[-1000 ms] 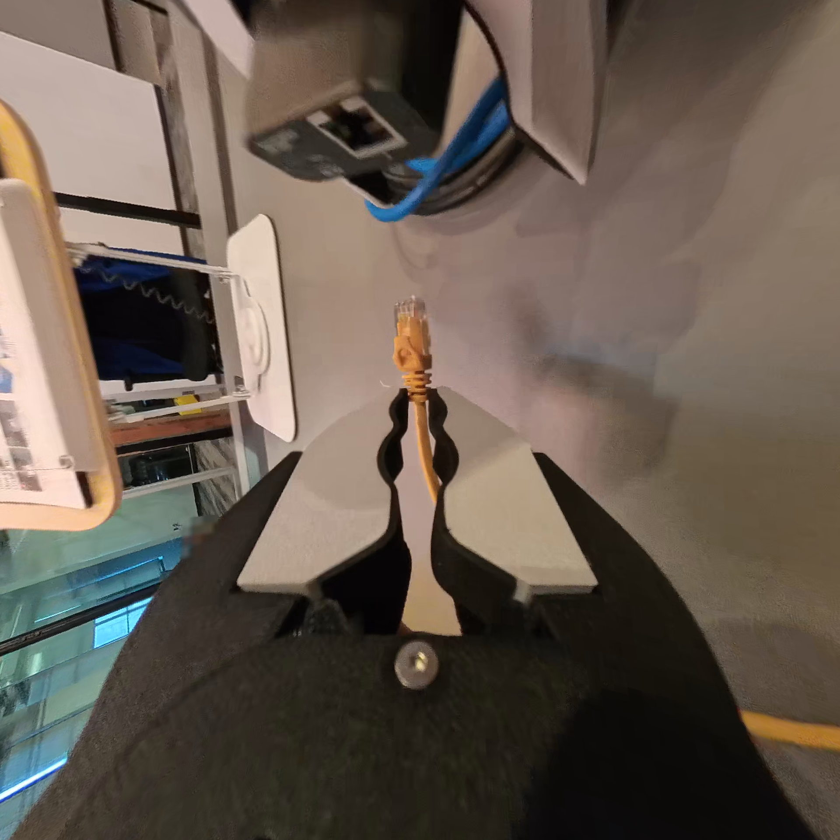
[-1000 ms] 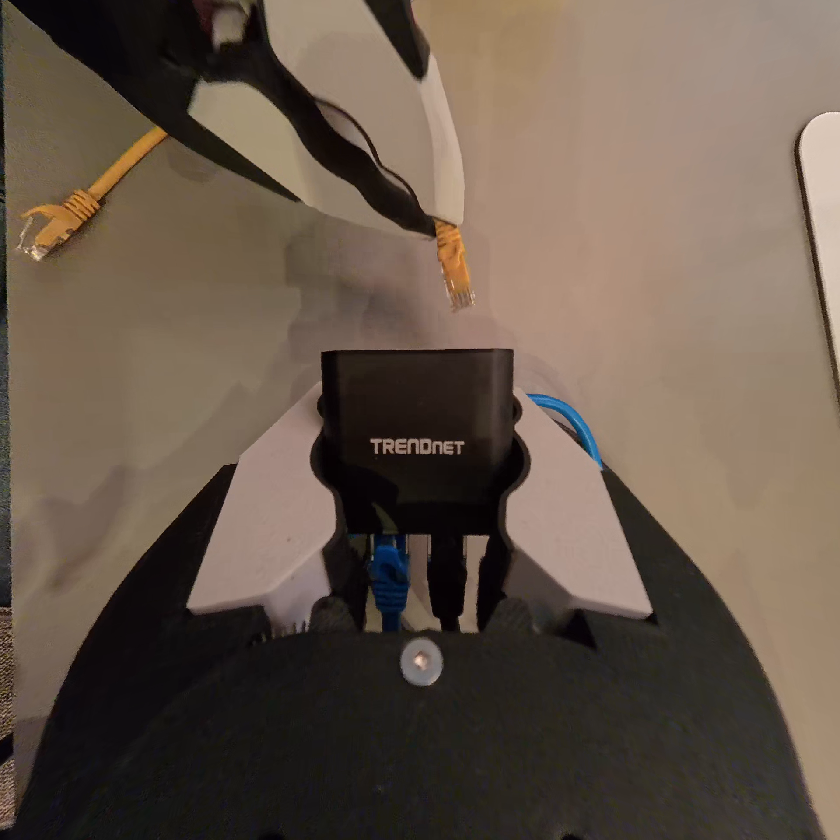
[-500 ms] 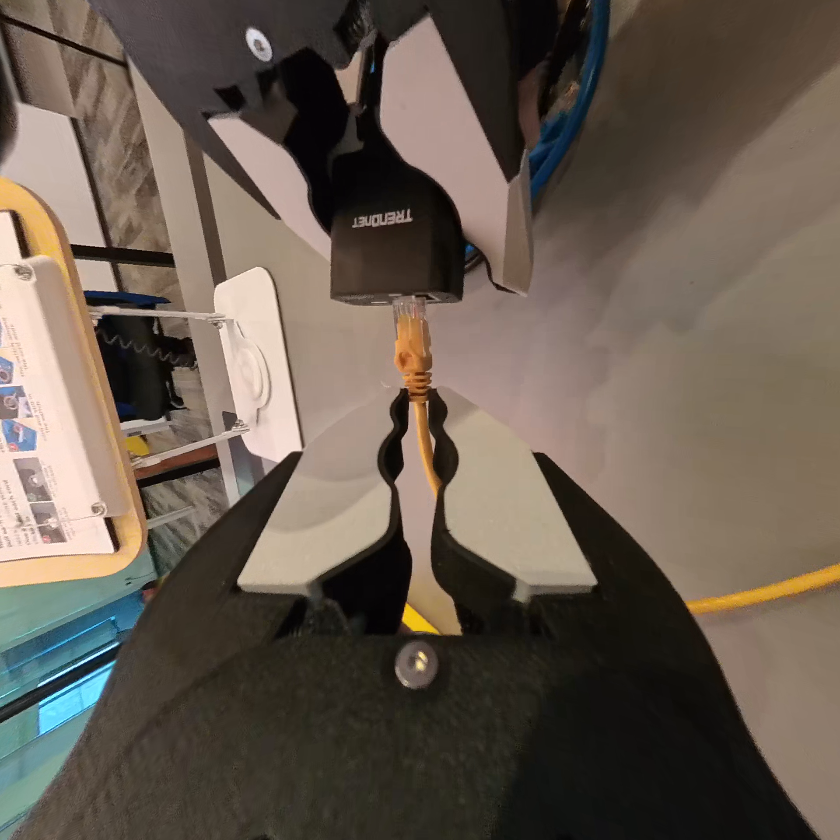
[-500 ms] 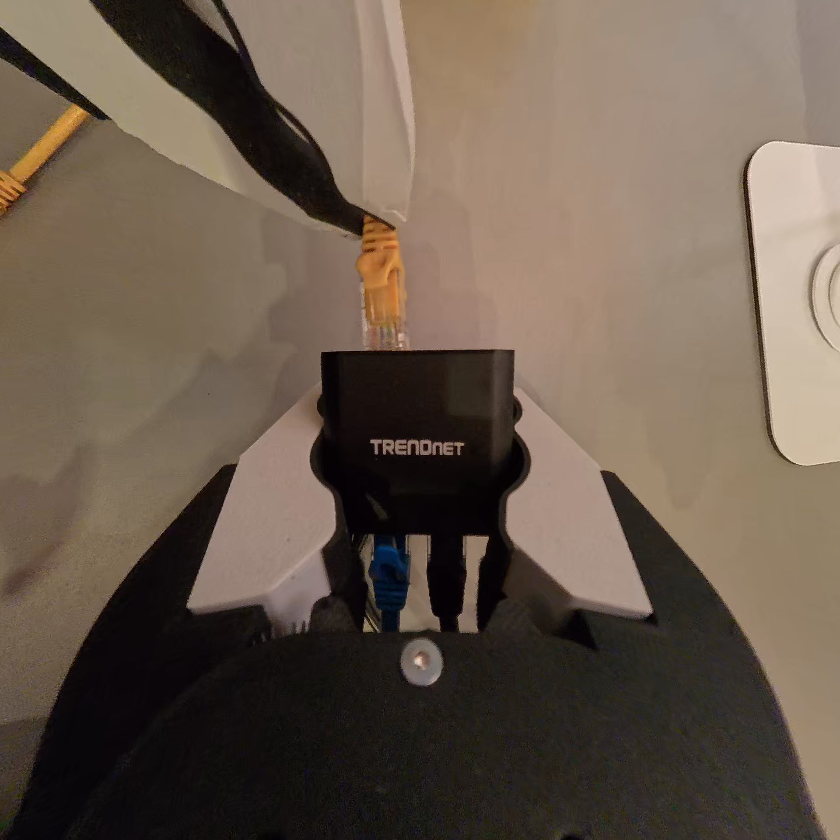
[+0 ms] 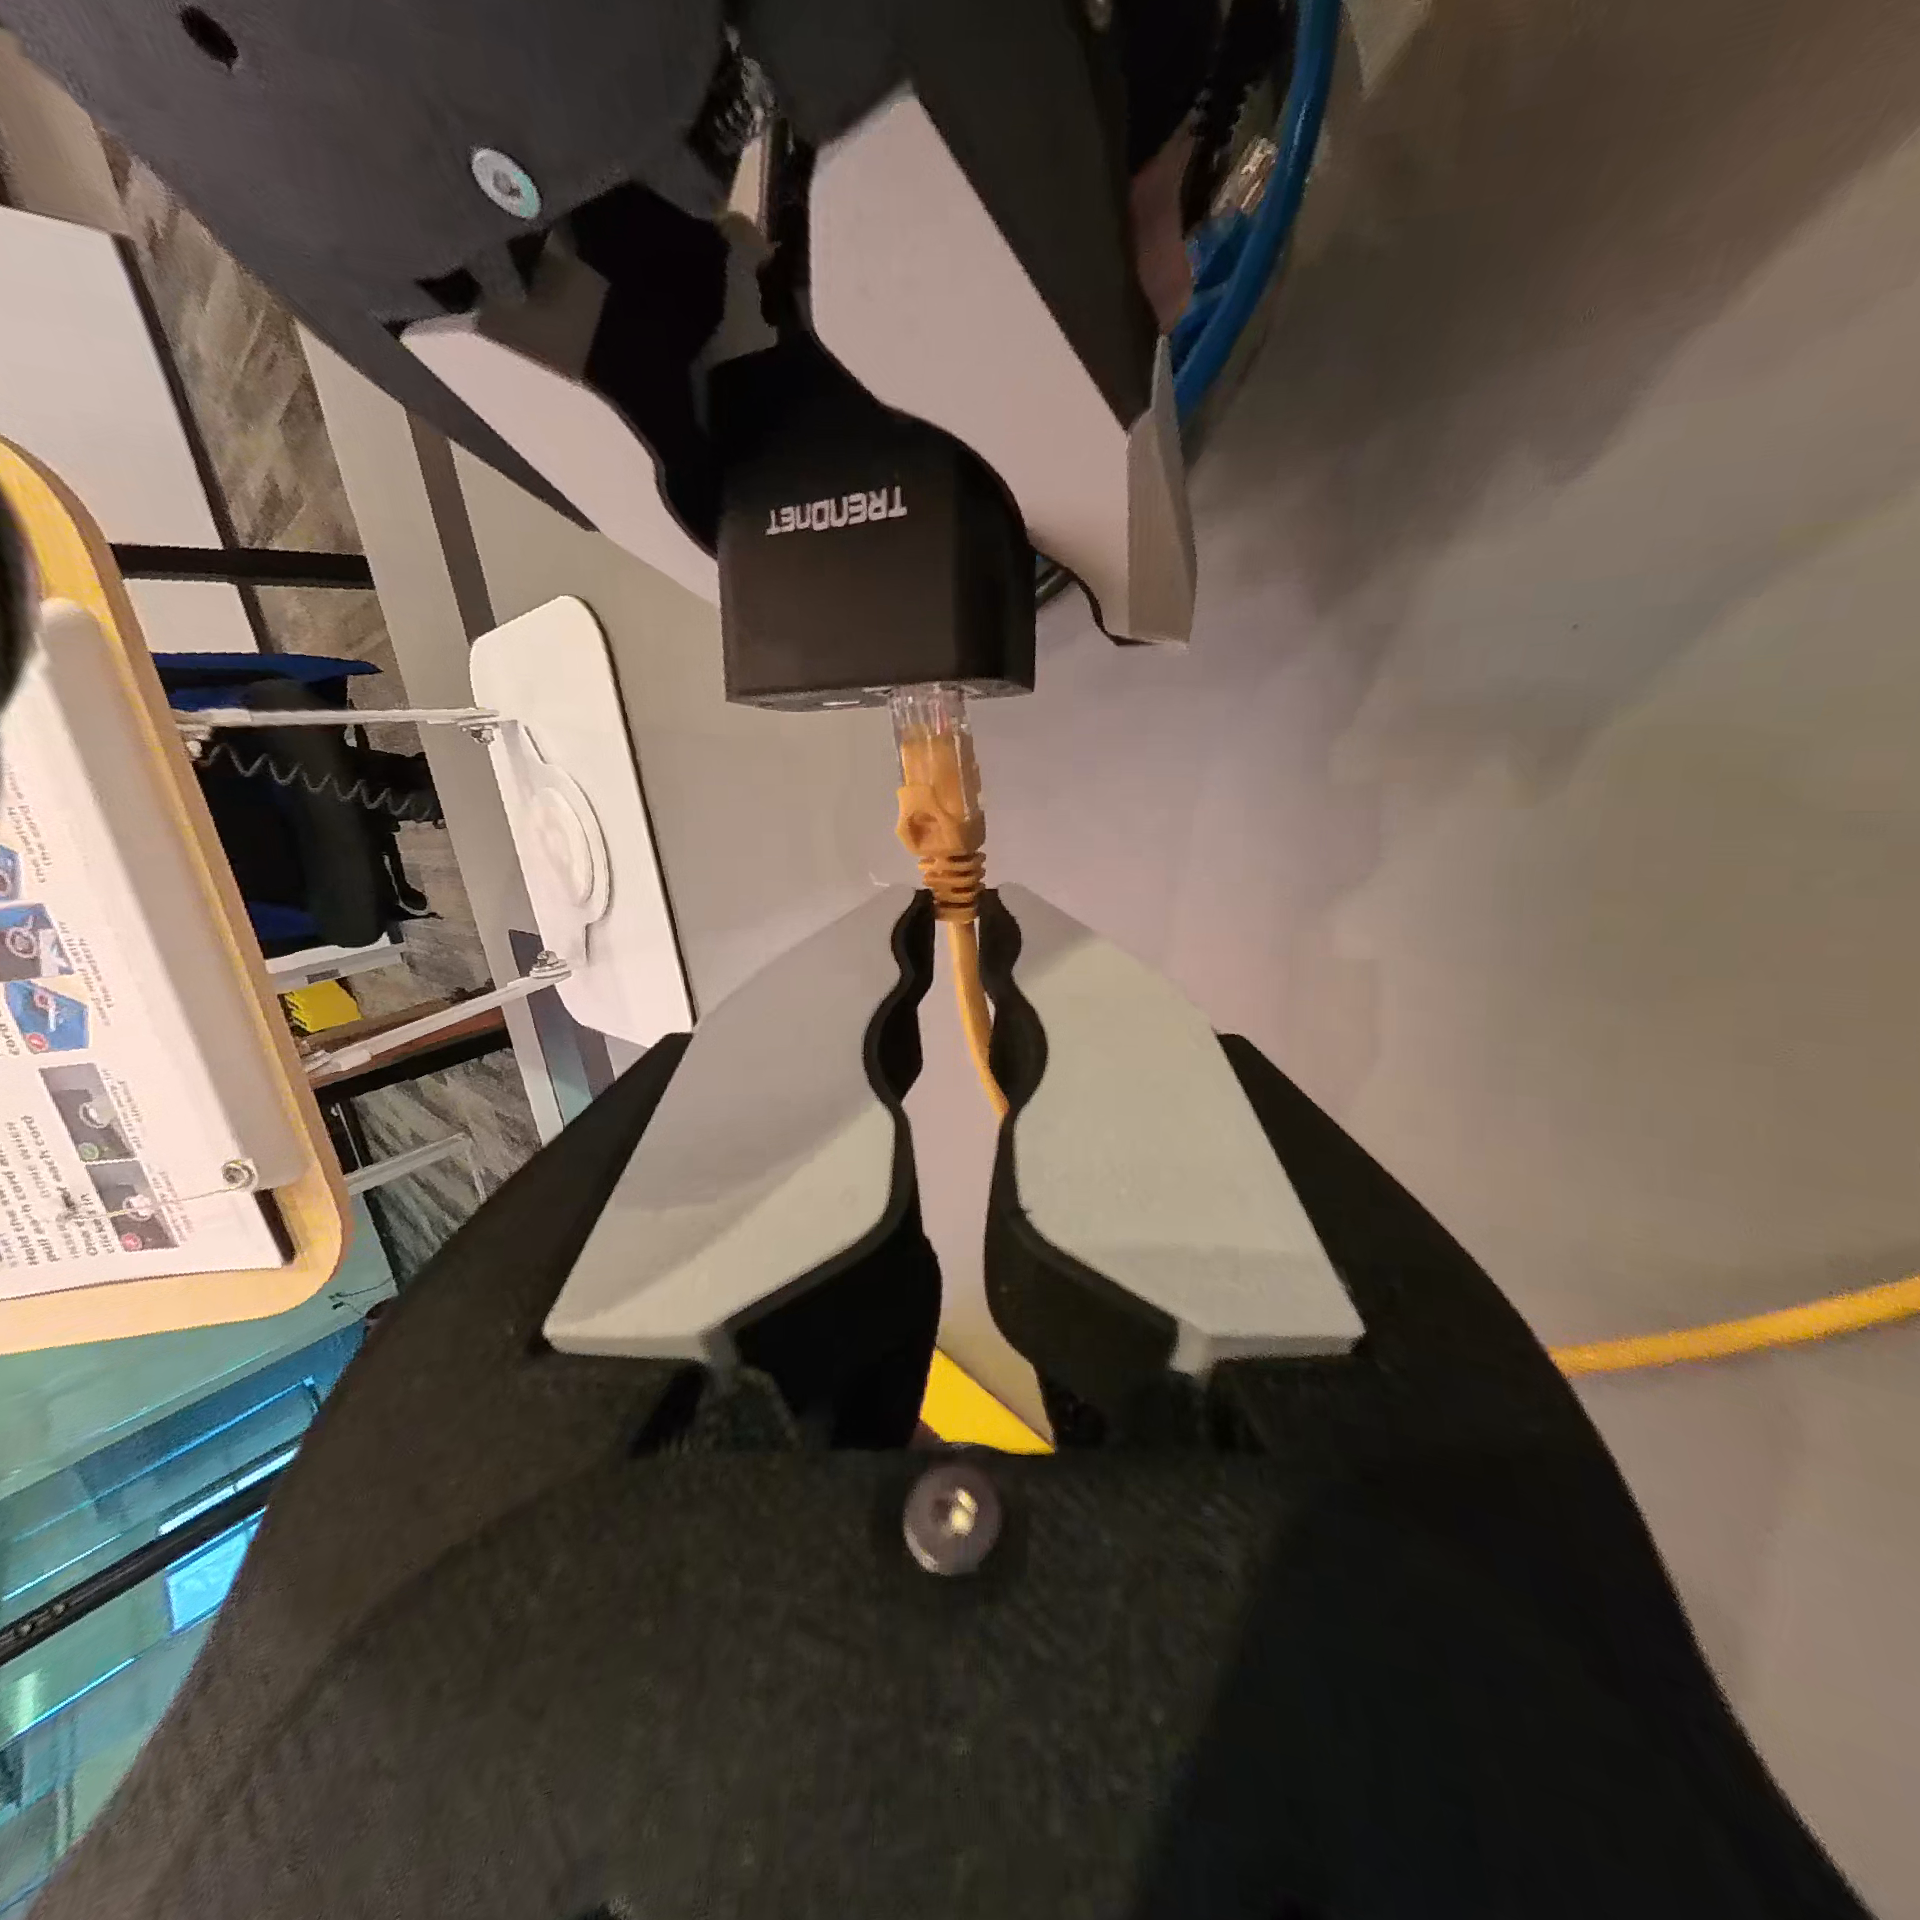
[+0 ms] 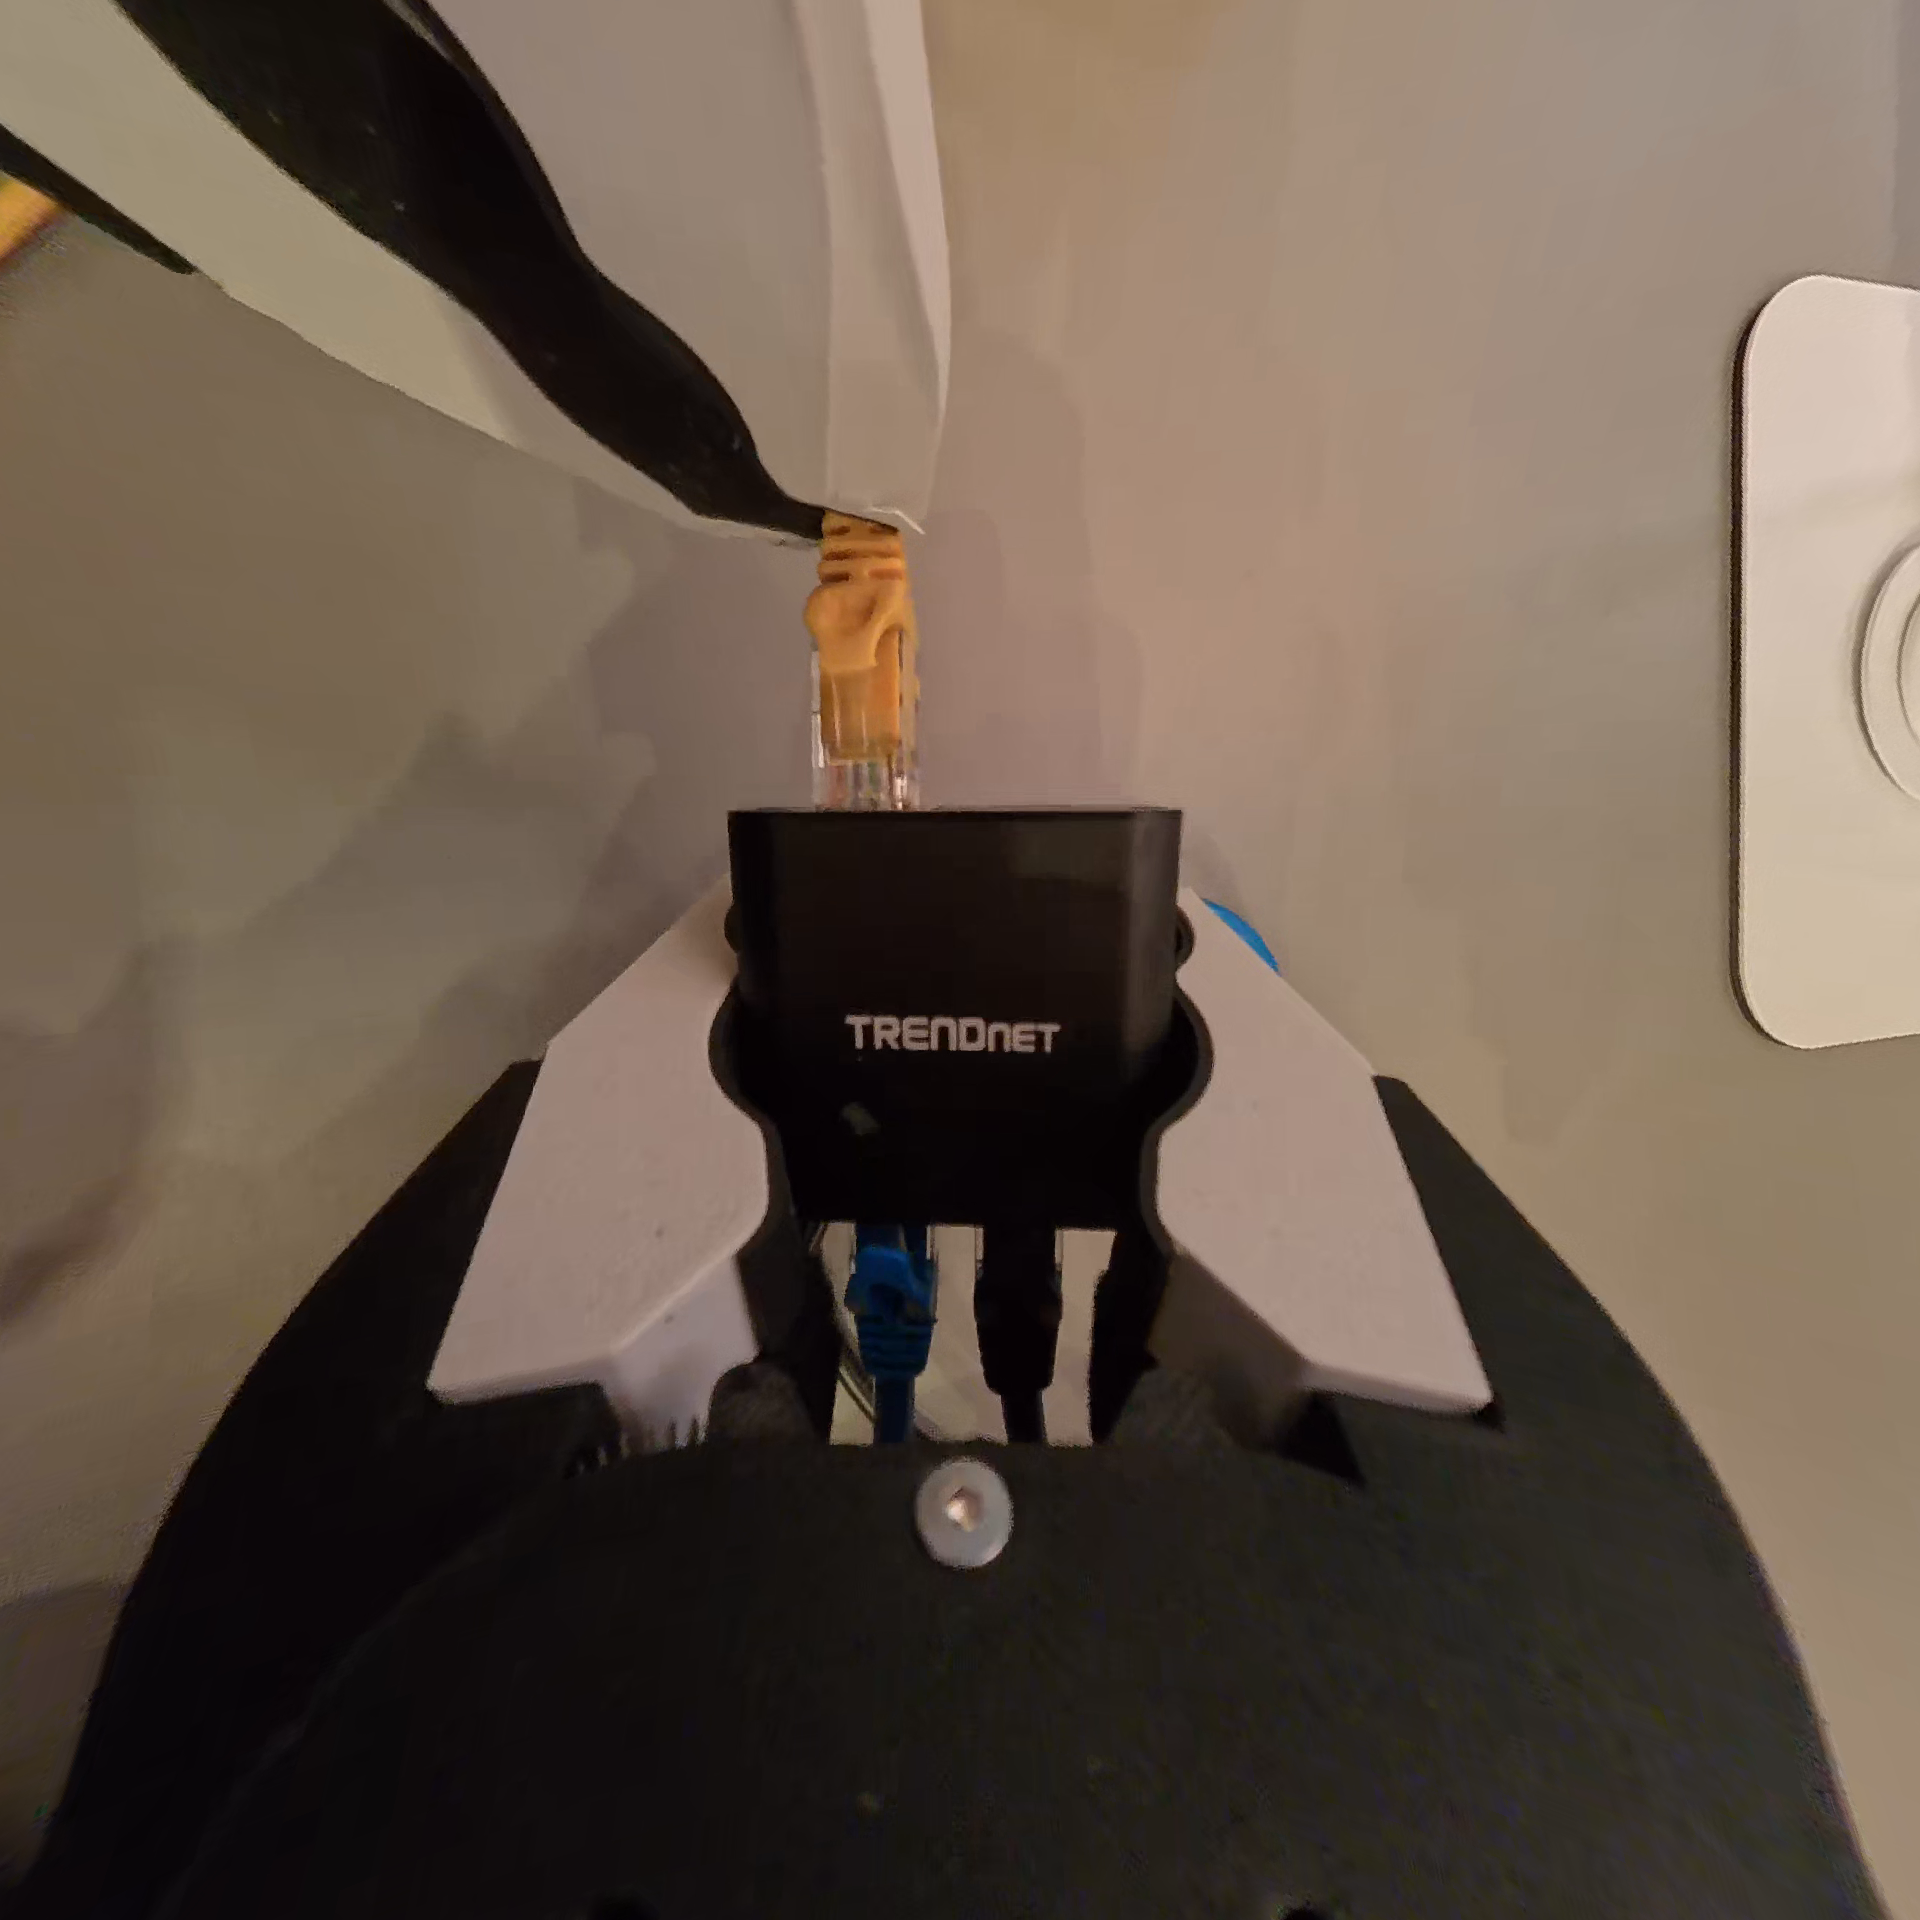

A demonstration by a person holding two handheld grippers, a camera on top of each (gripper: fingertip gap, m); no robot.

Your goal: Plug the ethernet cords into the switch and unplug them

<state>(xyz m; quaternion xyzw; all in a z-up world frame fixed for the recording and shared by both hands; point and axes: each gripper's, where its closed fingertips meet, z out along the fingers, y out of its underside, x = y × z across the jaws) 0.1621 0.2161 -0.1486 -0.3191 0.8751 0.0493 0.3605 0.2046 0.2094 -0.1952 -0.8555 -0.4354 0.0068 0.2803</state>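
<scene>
Left gripper (image 5: 954,906): its two tips are squeezing tight on the yellow cord (image 5: 968,1023), just behind the plug's ribbed collar
Right gripper (image 6: 956,935): it is clamping the black switch (image 6: 954,997) by its two sides, holding it up off the grey bench (image 6: 364,831)
Yellow plug (image 5: 935,774): it is pointing straight at the front of the switch, and its clear tip is just going into a port; it is not looking all the way in yet
Switch: it is sitting between the right gripper's white pads, front face looking toward the left gripper
Blue cord (image 6: 888,1320): it is already sitting in the back of the switch, next to a black cord (image 6: 1016,1320)
How the plug is likely handling: it is looking small, light and hard, with a thin clip that may be easy to snap
How the cord is likely handling: it is looking soft and bendy, so a far-back hold would probably be letting the plug wobble
Best place to hold: right at the collar, as the left gripper is doing, so the push is going straight
How the switch is likely handling: it is looking light and smooth, so it may be slipping back when pushed; the side hold is helping
White pad (image 6: 1849,665): it is lying on the bench, well apart from the work
</scene>
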